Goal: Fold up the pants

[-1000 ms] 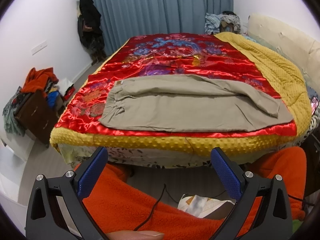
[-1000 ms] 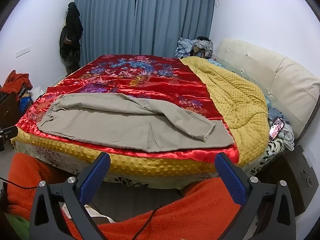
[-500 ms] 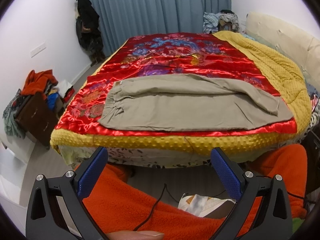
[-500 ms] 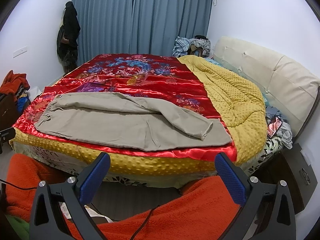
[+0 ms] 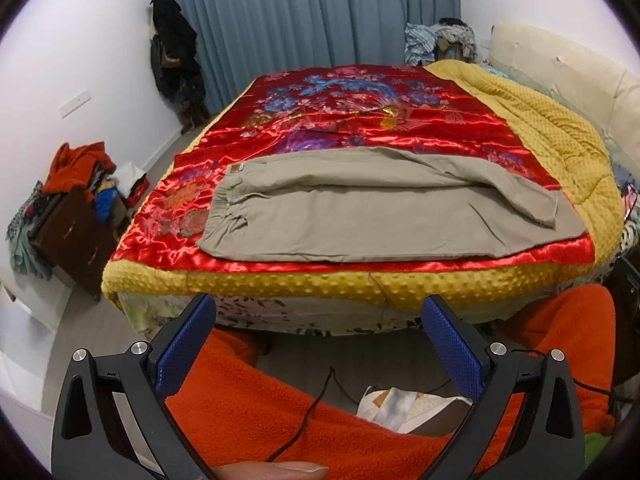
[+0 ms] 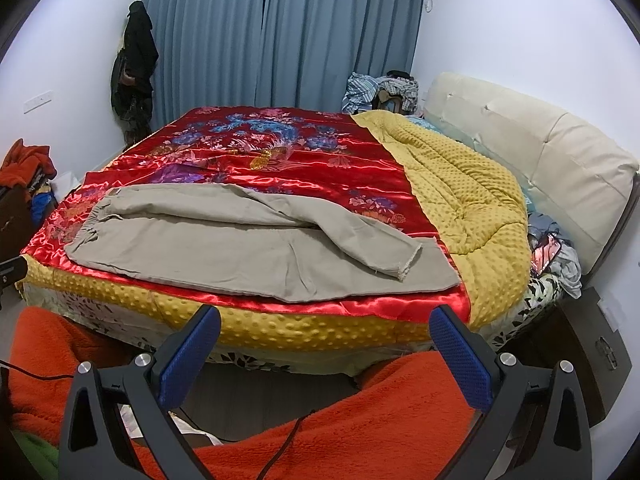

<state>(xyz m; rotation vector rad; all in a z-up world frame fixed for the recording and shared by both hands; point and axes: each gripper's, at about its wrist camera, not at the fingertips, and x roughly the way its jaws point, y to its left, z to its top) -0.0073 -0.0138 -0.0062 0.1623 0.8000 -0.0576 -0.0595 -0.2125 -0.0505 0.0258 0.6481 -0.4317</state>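
Observation:
Khaki pants (image 5: pixel 372 216) lie flat near the front edge of the bed, one leg folded over the other, waistband at the left and cuffs at the right. In the right wrist view the same pants (image 6: pixel 256 248) show the upper leg's frayed cuff short of the lower one. My left gripper (image 5: pixel 318 312) hangs open in front of the bed edge, well short of the pants, with nothing between its blue pads. My right gripper (image 6: pixel 324 320) is likewise open and empty, below the bed edge near the cuff end.
A red satin cover (image 5: pixel 360 120) and a yellow dotted quilt (image 6: pixel 460 184) cover the bed. The person's orange fleece legs (image 5: pixel 256 408) fill the foreground. A dark cabinet piled with clothes (image 5: pixel 76 224) stands at the left, a cream headboard (image 6: pixel 540 152) and a nightstand (image 6: pixel 592 352) at the right.
Both views have shifted slightly, and the bed and pants sit a little lower and nearer in frame. The pants have not moved and both grippers stay open.

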